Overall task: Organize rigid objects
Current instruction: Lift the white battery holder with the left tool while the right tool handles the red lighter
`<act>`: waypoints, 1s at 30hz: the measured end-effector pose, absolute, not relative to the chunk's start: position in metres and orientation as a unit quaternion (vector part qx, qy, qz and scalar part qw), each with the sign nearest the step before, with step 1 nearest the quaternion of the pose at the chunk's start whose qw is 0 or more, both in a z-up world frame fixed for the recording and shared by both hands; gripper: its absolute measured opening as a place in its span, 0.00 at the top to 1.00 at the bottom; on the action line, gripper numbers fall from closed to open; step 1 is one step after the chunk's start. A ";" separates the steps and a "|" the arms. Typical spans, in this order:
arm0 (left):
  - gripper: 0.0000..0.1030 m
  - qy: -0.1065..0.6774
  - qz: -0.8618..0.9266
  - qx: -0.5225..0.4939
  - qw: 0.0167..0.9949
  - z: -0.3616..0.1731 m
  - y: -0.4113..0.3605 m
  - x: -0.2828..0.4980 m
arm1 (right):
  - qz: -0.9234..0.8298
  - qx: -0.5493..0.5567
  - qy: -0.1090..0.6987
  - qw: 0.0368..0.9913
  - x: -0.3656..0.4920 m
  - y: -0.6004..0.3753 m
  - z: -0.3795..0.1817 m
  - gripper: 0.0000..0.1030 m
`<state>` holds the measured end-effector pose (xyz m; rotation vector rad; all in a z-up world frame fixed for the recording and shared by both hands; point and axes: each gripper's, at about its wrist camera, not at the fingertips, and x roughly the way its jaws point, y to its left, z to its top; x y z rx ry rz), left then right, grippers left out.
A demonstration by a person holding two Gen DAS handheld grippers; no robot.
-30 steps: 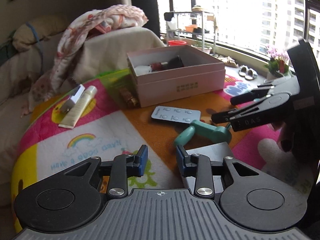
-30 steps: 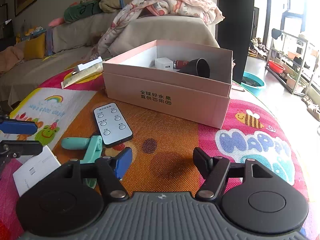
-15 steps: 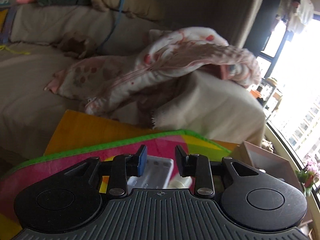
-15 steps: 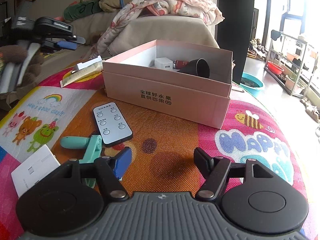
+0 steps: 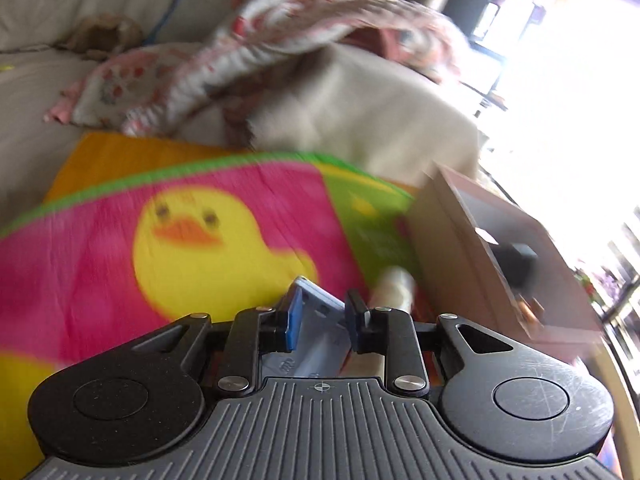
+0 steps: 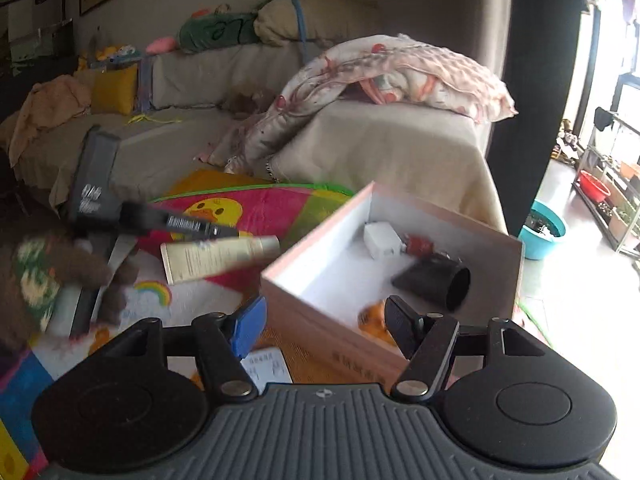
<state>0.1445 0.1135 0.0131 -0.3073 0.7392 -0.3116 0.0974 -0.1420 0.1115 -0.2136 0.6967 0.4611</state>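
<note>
In the left wrist view my left gripper (image 5: 320, 318) has its fingers around a clear bluish plastic case (image 5: 316, 340) lying on the colourful mat; the image is blurred. A cream tube (image 5: 394, 288) lies just right of it, beside the pink box (image 5: 460, 248). In the right wrist view my right gripper (image 6: 324, 324) is open and empty, above the near wall of the pink box (image 6: 320, 320), which holds a white adapter (image 6: 382, 240), a red item (image 6: 418, 245) and a black cup (image 6: 438, 280). The left gripper (image 6: 224, 232) shows there over the cream tube (image 6: 216, 256).
A white remote (image 6: 266, 364) lies on the mat under my right fingers. A sofa with a pink blanket (image 6: 392, 72) stands behind the mat. A teal basin (image 6: 544, 232) and shelves stand on the floor to the right.
My left gripper has dropped onto the plastic case and the fingers now bracket it. My right gripper has risen and moved forward over the box's near wall.
</note>
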 end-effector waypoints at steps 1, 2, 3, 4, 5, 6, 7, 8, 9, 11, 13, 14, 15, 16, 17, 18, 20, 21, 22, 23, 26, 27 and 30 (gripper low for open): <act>0.75 0.360 -0.163 -0.149 0.906 0.012 0.112 0.135 | 0.228 -0.111 0.353 0.901 0.117 -0.127 0.117 0.40; 0.75 0.359 -0.173 -0.148 0.905 0.012 0.111 0.126 | 0.228 -0.121 0.368 0.893 0.138 -0.109 0.119 0.51; 0.75 0.357 -0.181 -0.144 0.905 0.012 0.109 0.118 | 0.222 -0.135 0.386 0.885 0.159 -0.090 0.118 0.61; 0.75 0.353 -0.186 -0.140 0.906 0.011 0.108 0.113 | 0.214 -0.153 0.404 0.876 0.180 -0.068 0.112 0.66; 0.75 0.349 -0.189 -0.138 0.907 0.010 0.107 0.109 | 0.201 -0.170 0.417 0.870 0.196 -0.050 0.105 0.76; 0.75 0.345 -0.191 -0.135 0.909 0.009 0.107 0.107 | 0.184 -0.190 0.431 0.863 0.213 -0.031 0.093 0.83; 0.75 0.342 -0.191 -0.132 0.911 0.008 0.107 0.105 | 0.165 -0.213 0.445 0.854 0.226 -0.016 0.081 0.86; 0.74 0.339 -0.190 -0.129 0.912 0.008 0.107 0.105 | 0.145 -0.232 0.455 0.848 0.237 -0.003 0.070 0.89; 0.74 0.337 -0.192 -0.131 0.912 0.007 0.107 0.106 | 0.128 -0.249 0.462 0.841 0.245 0.007 0.058 0.90; 0.75 0.335 -0.195 -0.138 0.912 0.006 0.110 0.107 | 0.110 -0.291 0.473 0.824 0.253 0.023 0.037 0.90; 0.75 0.333 -0.196 -0.139 0.912 0.005 0.111 0.106 | 0.094 -0.331 0.482 0.806 0.255 0.036 0.017 0.90; 0.75 0.332 -0.196 -0.137 0.912 0.005 0.111 0.105 | 0.085 -0.339 0.493 0.797 0.257 0.038 0.009 0.91; 0.75 0.332 -0.195 -0.136 0.913 0.006 0.111 0.104 | 0.080 -0.348 0.489 0.796 0.255 0.039 0.007 0.91; 0.75 0.333 -0.195 -0.135 0.913 0.006 0.112 0.104 | 0.079 -0.355 0.492 0.791 0.252 0.041 0.007 0.92; 0.75 0.335 -0.195 -0.137 0.912 0.007 0.112 0.104 | 0.080 -0.351 0.500 0.787 0.251 0.040 0.009 0.92; 0.76 0.337 -0.195 -0.139 0.911 0.007 0.113 0.104 | 0.083 -0.338 0.512 0.785 0.249 0.036 0.012 0.93; 0.76 0.340 -0.197 -0.144 0.908 0.007 0.114 0.103 | 0.099 -0.322 0.530 0.779 0.239 0.031 0.016 0.93; 0.76 0.342 -0.197 -0.145 0.907 0.008 0.114 0.102 | 0.110 -0.321 0.531 0.776 0.231 0.029 0.018 0.93; 0.76 0.344 -0.198 -0.144 0.906 0.008 0.113 0.102 | 0.121 -0.319 0.534 0.774 0.222 0.028 0.020 0.93; 0.75 0.344 -0.199 -0.142 0.907 0.009 0.112 0.100 | 0.132 -0.316 0.535 0.772 0.213 0.028 0.020 0.93; 0.75 0.349 -0.205 -0.131 0.905 0.011 0.105 0.094 | 0.160 -0.320 0.528 0.770 0.184 0.025 0.022 0.95; 0.72 0.351 -0.211 -0.129 0.903 0.011 0.103 0.091 | 0.171 -0.318 0.526 0.769 0.176 0.023 0.023 0.95; 0.68 0.357 -0.231 -0.115 0.898 0.012 0.094 0.075 | 0.186 -0.289 0.547 0.763 0.157 0.013 0.025 0.96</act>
